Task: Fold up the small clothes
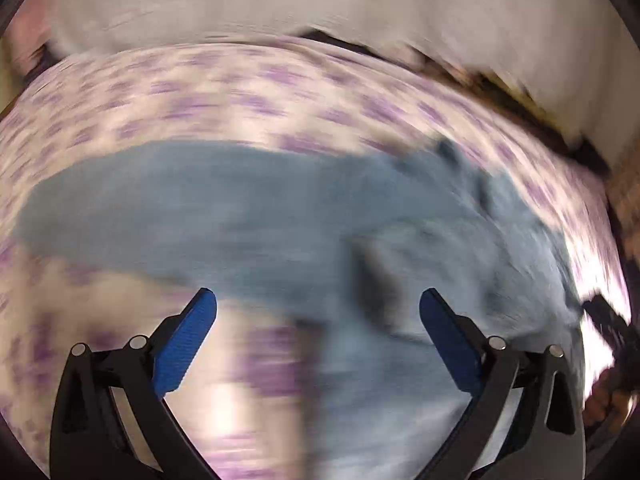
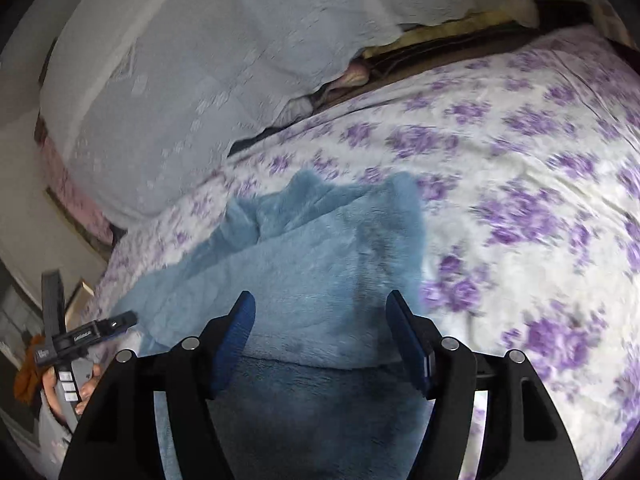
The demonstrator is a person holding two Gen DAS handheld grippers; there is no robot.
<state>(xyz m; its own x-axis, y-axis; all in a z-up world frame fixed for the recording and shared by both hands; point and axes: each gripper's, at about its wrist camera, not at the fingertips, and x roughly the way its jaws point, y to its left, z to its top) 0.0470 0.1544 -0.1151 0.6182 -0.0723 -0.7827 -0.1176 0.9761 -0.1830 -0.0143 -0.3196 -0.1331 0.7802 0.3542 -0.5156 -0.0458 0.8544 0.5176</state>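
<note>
A light blue fleece garment point(image 1: 312, 220) lies on a bed with a white sheet printed with purple flowers point(image 1: 200, 92). The left wrist view is blurred by motion. My left gripper point(image 1: 318, 300) is open and empty, hovering over the near edge of the garment. In the right wrist view the same garment point(image 2: 304, 256) lies partly folded, with a layer lying over another. My right gripper point(image 2: 320, 304) is open and empty just above its near part. The left gripper point(image 2: 120, 322) shows at the far left of the right wrist view, held in a hand.
A pale grey-white blanket or pillow pile point(image 2: 192, 72) lies along the far side of the bed. A dark gap with stacked bedding point(image 2: 440, 48) runs behind the floral sheet point(image 2: 540, 184). The bed's left edge drops toward the floor point(image 2: 36, 240).
</note>
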